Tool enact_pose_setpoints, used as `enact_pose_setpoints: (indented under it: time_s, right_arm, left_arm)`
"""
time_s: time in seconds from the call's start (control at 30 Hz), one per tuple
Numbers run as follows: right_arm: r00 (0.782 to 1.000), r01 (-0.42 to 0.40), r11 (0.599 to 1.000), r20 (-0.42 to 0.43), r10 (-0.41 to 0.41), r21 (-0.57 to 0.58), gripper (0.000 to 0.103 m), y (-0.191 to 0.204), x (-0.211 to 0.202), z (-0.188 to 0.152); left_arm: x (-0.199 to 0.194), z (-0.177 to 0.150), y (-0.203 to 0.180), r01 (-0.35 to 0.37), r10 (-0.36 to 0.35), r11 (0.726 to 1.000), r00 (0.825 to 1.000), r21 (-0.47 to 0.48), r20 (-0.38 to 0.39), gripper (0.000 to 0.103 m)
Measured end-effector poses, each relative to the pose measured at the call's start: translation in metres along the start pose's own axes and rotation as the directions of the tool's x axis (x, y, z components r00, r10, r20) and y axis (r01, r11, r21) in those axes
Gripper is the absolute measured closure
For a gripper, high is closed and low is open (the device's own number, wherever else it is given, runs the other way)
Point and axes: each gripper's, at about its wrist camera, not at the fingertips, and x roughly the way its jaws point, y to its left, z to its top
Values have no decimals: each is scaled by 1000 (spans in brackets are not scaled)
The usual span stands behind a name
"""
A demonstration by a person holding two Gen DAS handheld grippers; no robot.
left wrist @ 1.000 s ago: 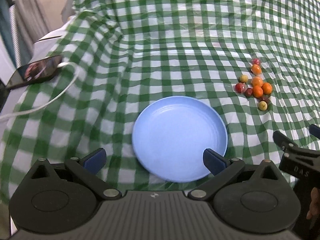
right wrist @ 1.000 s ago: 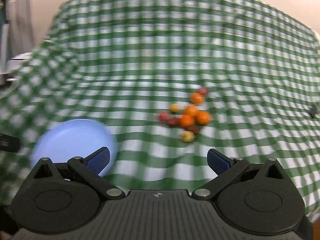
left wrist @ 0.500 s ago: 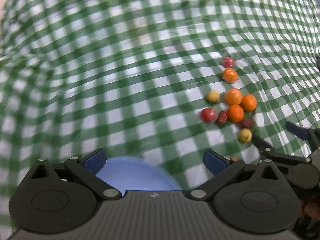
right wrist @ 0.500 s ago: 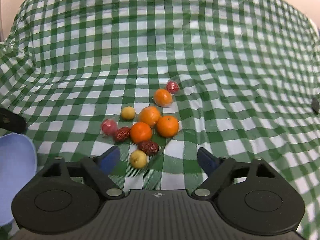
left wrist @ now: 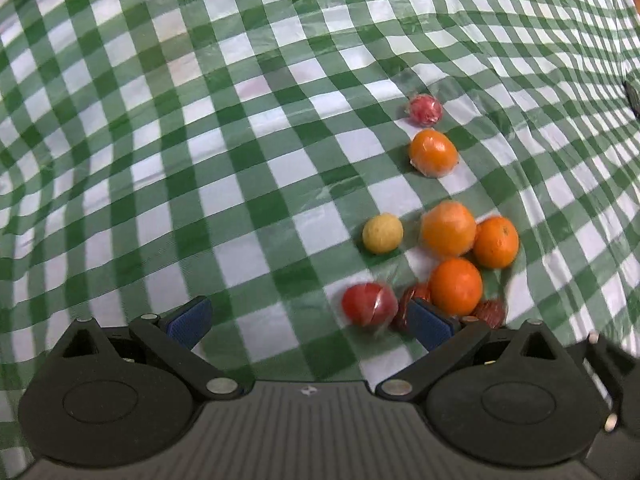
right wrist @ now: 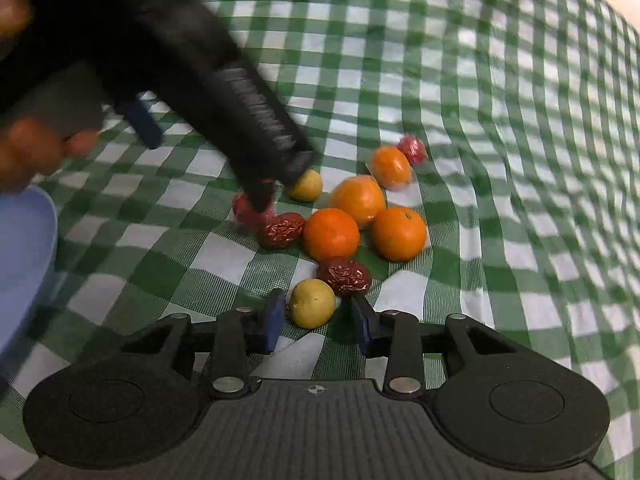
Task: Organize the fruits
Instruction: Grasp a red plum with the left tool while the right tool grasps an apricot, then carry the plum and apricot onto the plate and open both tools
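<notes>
A small yellow fruit point(right wrist: 312, 303) sits between the right gripper point(right wrist: 316, 318) pads, whose jaws have just been closing without yet pressing it. The left gripper point(left wrist: 308, 320), wide open, hovers beside a red fruit point(left wrist: 369, 304) on the checkered worktop point(left wrist: 200, 160).

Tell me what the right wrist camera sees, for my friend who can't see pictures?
The right claw has just been closing around a small yellow fruit on a green checked tablecloth, its pads not yet clearly touching. Beyond lie oranges, wrinkled red dates and red fruits, with the left claw reaching in and a blue plate at the left edge.
</notes>
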Motion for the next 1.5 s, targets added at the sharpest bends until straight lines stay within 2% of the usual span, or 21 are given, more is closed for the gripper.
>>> enact_pose_setpoints:
  time_s: [0.17, 0.2, 0.23, 0.27, 0.33, 0.37, 0.53, 0.73, 0.87, 1.03, 1.2, 1.37, 1.5]
  right_arm:
    - [1000, -8, 999, 14, 8, 33, 65, -8, -1, 1]
    - [1000, -7, 999, 18, 6, 35, 69, -9, -1, 2]
    - [1000, -1, 999, 21, 0, 36, 77, -11, -2, 2]
    - [1000, 8, 999, 24, -9, 38, 77, -11, -6, 1]
    - [1000, -6, 998, 27, 4, 69, 77, -16, -6, 2]
    - [999, -7, 997, 32, 4, 74, 77, -16, -7, 3]
    - [996, 41, 995, 76, -49, 92, 77, -24, -13, 6]
    - [990, 100, 986, 86, -113, 136, 77, -36, -26, 5]
    - [991, 91, 986, 89, -104, 138, 77, -36, -43, 9]
    - [991, 33, 993, 122, -47, 115, 77, -23, -79, 21]
    - [992, -82, 989, 108, 69, 124, 77, 1, -123, 22]
    - [980, -186, 978, 91, 177, 99, 77, 34, -164, 17]
    - [969, -232, 972, 95, 228, 34, 77, 62, -185, 16]
  left_arm:
    - [14, 4, 1, 36, -37, 999, 999, -27, -16, 3]
    - [14, 4, 3, 50, -51, 998, 999, -50, -9, 8]
    - [13, 4, 6, 70, -70, 995, 998, -69, -5, 21]
    - [14, 5, 10, 90, -91, 992, 996, -88, -7, 33]
    - [16, 7, 15, 157, -162, 981, 986, -112, -37, 71]
    - [16, 6, 16, 168, -173, 979, 984, -118, -38, 72]
    - [-2, 1, 13, 88, -87, 994, 996, -64, 14, 73]
    - [-34, -13, 25, 28, -23, 996, 998, -80, 60, 73]
    - [-69, -27, 37, -7, 17, 994, 996, -111, 84, 73]
    - [-121, -55, 56, -12, 31, 984, 994, -179, 103, 73]
    - [-170, -94, 76, -43, 69, 970, 992, -241, 101, 73]
    - [-212, -138, 96, -64, 102, 952, 988, -300, 113, 73]
    - [-236, -172, 108, -76, 123, 940, 985, -333, 124, 73]
